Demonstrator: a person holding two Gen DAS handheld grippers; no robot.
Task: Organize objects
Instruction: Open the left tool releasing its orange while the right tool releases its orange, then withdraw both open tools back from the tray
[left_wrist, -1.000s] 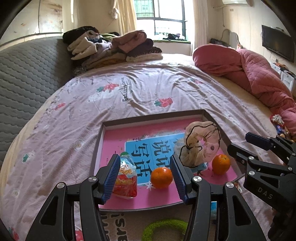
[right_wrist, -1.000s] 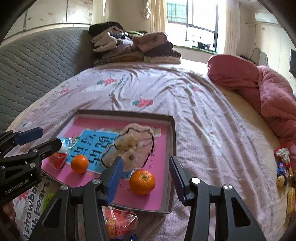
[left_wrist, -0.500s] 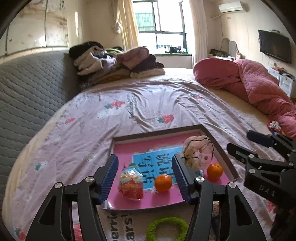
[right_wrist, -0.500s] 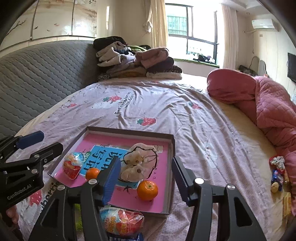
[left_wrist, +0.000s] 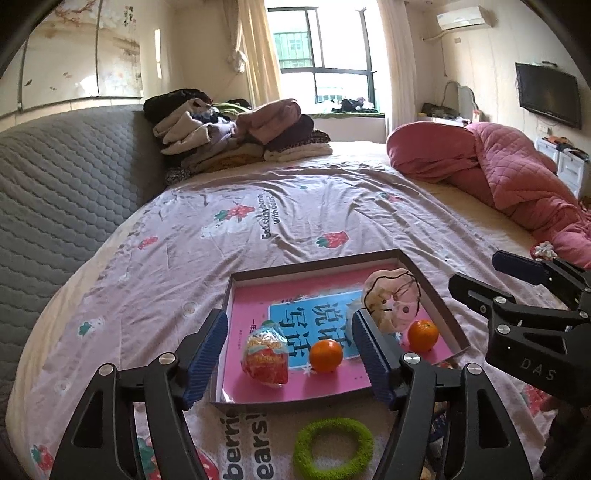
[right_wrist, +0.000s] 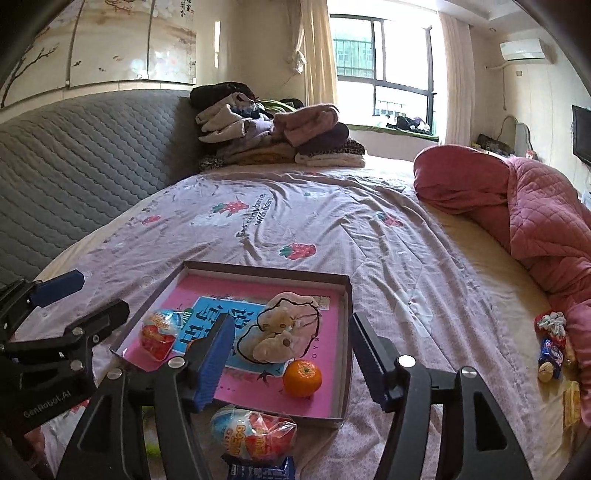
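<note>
Both grippers are pulling up and back from the tray since a second ago, and their jaws have just been opening, with nothing between them.

Through the left wrist camera, I'm holding the left gripper (left_wrist: 290, 341) wide and empty above the near edge of the tray (left_wrist: 334, 261). Inside are lying a wrapped snack (left_wrist: 265, 354), two oranges (left_wrist: 325, 355) and a plush toy (left_wrist: 391, 302). On the sheet just short of it, the green ring (left_wrist: 332, 449) is waiting.

Through the right wrist camera, I'm keeping the right gripper (right_wrist: 291, 352) wide and empty too. Another snack packet (right_wrist: 255, 432) is sitting just outside the near rim. So I'm between placements, I reckon; next I'm needing to drop onto a leftover item and close.
</note>
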